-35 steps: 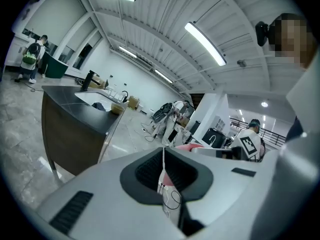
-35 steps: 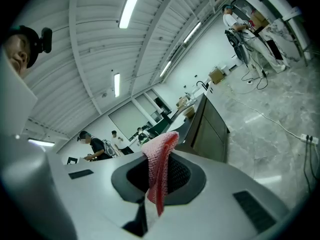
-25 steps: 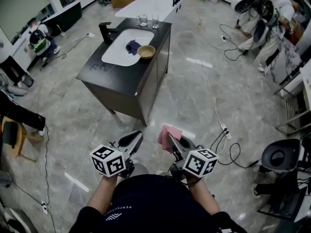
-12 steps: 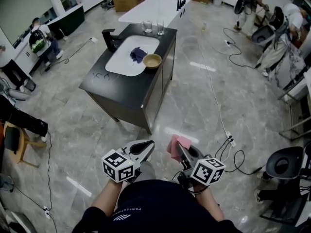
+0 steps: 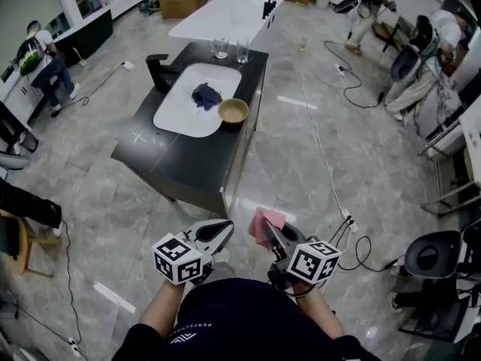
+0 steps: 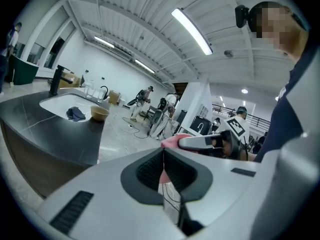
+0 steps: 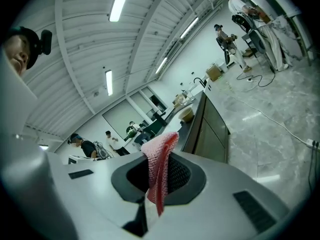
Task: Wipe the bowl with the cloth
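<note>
Grips a pink cloth (image 7: pixel 160 170) in the right gripper (image 5: pixel 269 230), jaws clamped on a fold, with the free end standing up above the pads and a short tail hanging below them. Carries the left gripper (image 5: pixel 222 232) just left of the right one and level with it, jaws pressed together with nothing between. Points both grippers toward a dark counter (image 5: pixel 169 160) well ahead of the tips and a little to the left. Finds the bowl (image 5: pixel 233 111) there, far beyond either gripper, upright at the right rim of a white sink (image 5: pixel 176 119); cannot tell whether touching the rim or just beside it. Shows a dark blue rag (image 5: pixel 206 95) lying in the sink, just beyond the bowl and to its left, and a black tap (image 5: pixel 159 68) at the sink's left side. Places two glasses (image 5: pixel 220 47) at the counter's far end, past the sink. Has grey floor (image 5: pixel 293 171) between the tips and the counter, with a white cable (image 5: pixel 327 160) running ahead and right of the right gripper. Puts other people far off, ahead left and ahead right
</note>
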Tool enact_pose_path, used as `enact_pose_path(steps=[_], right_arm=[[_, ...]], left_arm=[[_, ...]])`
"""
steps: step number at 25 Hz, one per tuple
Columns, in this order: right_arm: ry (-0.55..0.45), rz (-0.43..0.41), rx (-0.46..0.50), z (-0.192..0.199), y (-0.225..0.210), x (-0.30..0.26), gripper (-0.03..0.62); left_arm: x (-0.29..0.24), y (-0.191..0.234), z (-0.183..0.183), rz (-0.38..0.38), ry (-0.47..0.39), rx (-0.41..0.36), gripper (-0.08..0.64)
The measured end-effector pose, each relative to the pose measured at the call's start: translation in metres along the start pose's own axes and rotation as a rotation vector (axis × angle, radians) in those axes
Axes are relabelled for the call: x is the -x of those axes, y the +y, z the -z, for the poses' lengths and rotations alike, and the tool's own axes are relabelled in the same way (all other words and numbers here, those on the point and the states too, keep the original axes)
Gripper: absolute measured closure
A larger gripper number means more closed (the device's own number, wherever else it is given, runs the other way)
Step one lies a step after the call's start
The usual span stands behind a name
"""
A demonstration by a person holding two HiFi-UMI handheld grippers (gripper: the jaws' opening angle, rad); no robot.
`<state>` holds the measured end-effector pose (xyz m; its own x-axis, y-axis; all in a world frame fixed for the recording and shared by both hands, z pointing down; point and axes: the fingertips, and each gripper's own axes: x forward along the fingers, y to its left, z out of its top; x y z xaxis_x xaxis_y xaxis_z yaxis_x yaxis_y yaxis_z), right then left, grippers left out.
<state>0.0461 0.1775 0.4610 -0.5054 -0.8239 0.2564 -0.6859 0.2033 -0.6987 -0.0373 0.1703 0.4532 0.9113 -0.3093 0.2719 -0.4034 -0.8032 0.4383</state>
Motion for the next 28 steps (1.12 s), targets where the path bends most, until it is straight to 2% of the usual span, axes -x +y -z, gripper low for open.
enact_pose_path(steps=[4,8,13,19,24,28], right_arm=[[0.0,0.007,0.0,-0.008,0.002,-0.032,0.549],[-0.007,0.013,-0.002,-0.014,0.006,-0.061,0.549],[-0.022,0.035,-0.01,-0.019,0.008,-0.093,0.549],[-0.048,0.042,0.001,-0.027,0.017,-0.11,0.549],[-0.067,0.098,-0.019,-0.038,-0.006,-0.108,0.549],[-0.067,0.132,0.014,-0.057,-0.027,-0.118,0.549]], left_arm=[[0.007,0.031,-0.011,-0.003,-0.001,-0.004,0.549],[0.011,0.061,-0.02,-0.018,0.018,-0.053,0.549],[0.012,0.089,-0.038,0.018,-0.007,-0.019,0.549],[0.01,0.114,-0.049,0.033,0.002,-0.065,0.549],[-0.006,0.127,-0.059,0.048,-0.011,-0.04,0.549],[-0.026,0.135,-0.07,0.054,-0.006,-0.042,0.549]])
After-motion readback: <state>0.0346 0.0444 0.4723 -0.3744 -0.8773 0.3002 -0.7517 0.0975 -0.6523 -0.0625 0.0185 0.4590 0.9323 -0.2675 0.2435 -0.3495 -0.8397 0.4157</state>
